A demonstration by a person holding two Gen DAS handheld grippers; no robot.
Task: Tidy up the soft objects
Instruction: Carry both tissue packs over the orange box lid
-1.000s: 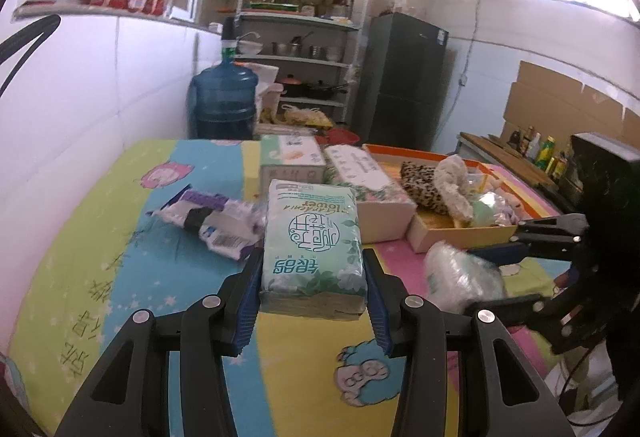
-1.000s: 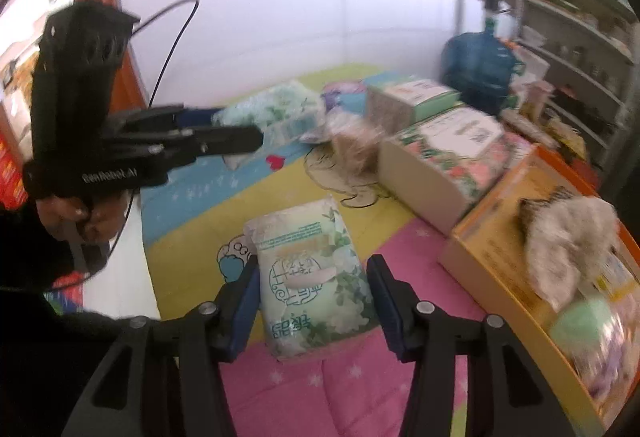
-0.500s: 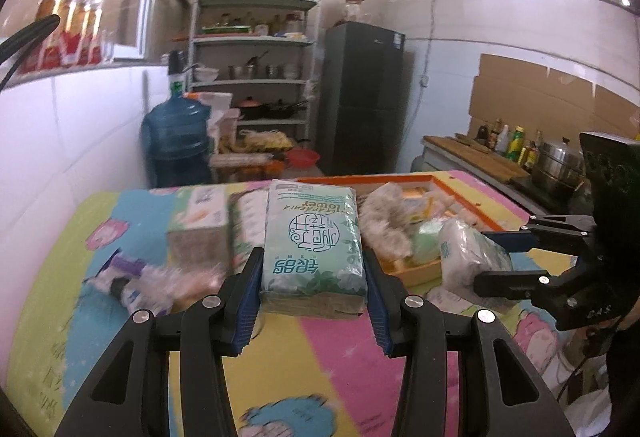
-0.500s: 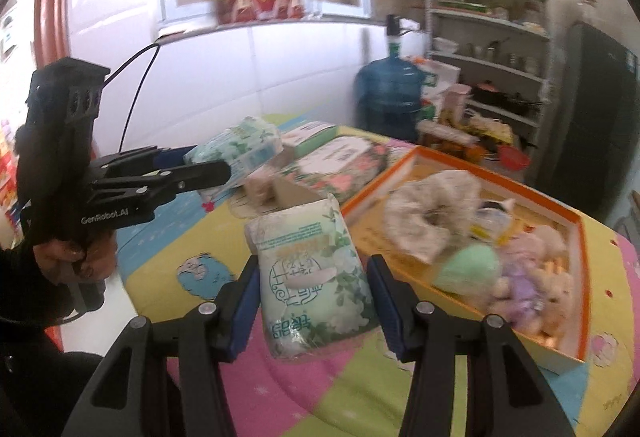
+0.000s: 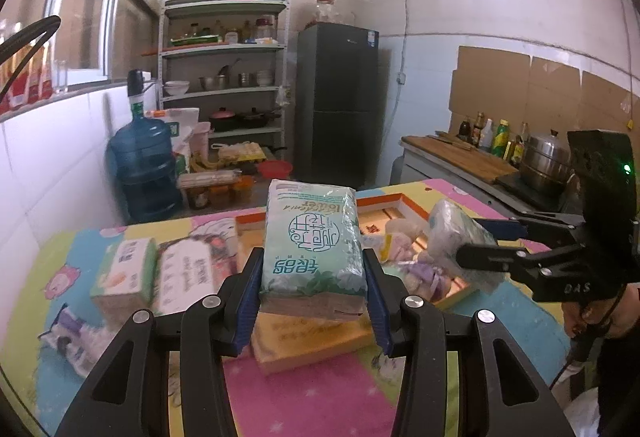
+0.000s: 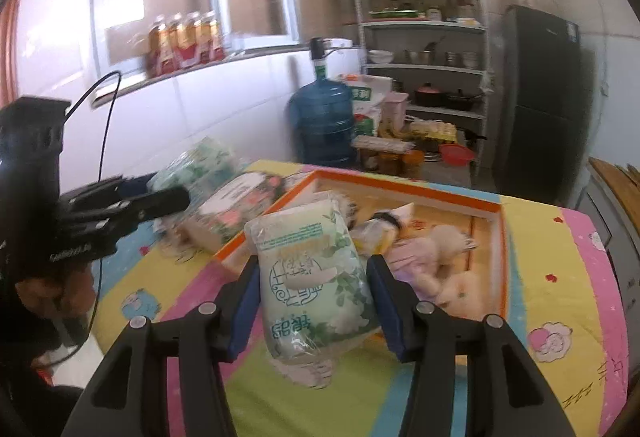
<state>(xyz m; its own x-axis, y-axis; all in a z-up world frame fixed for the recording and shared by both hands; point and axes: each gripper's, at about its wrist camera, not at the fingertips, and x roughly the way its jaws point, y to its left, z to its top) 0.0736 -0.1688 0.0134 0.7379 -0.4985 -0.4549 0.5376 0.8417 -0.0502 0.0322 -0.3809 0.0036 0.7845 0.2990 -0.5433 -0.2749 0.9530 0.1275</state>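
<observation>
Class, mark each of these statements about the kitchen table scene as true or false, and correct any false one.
1. Each gripper holds a pack of tissues. True: the left gripper is shut on a green tissue pack, and the right gripper on a pale tissue pack.
2. The orange-rimmed tray is empty. False: soft toys lie in it.
3. A blue water jug stands on the floor beside the shelves. True.
4. The fridge is white. False: it is dark grey.
</observation>
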